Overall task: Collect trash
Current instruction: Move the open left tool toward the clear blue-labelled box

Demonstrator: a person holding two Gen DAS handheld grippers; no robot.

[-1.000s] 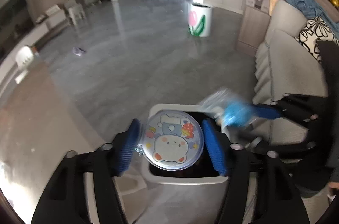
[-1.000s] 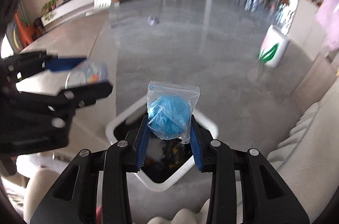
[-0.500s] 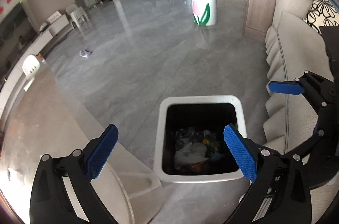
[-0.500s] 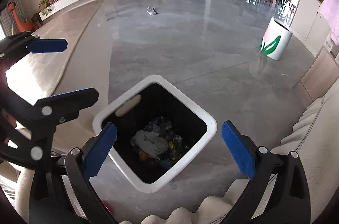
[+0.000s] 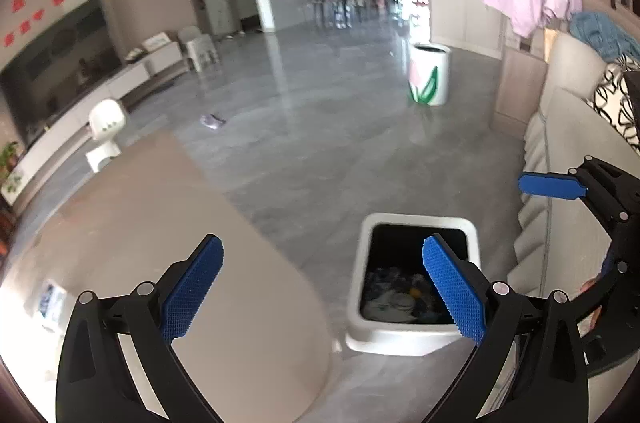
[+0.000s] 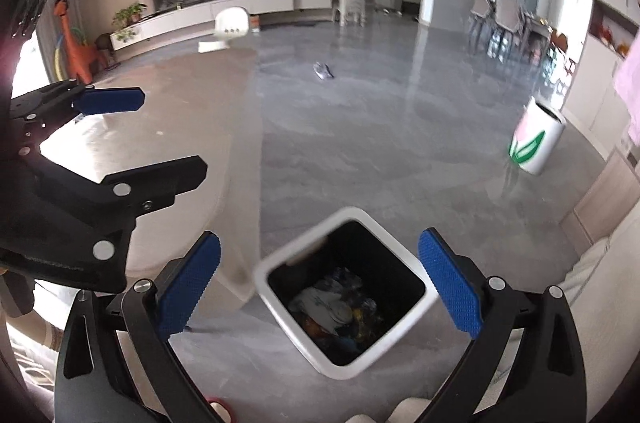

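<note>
two grippers hung wide apart and empty over a white bin (image 6: 404, 251) on the grey floor (image 6: 380, 127), trash (image 6: 340, 307) heaped inside: left gripper (image 5: 322, 287), right gripper (image 6: 318, 287). a beige table (image 5: 160, 223) stood just beside the bin.
</note>
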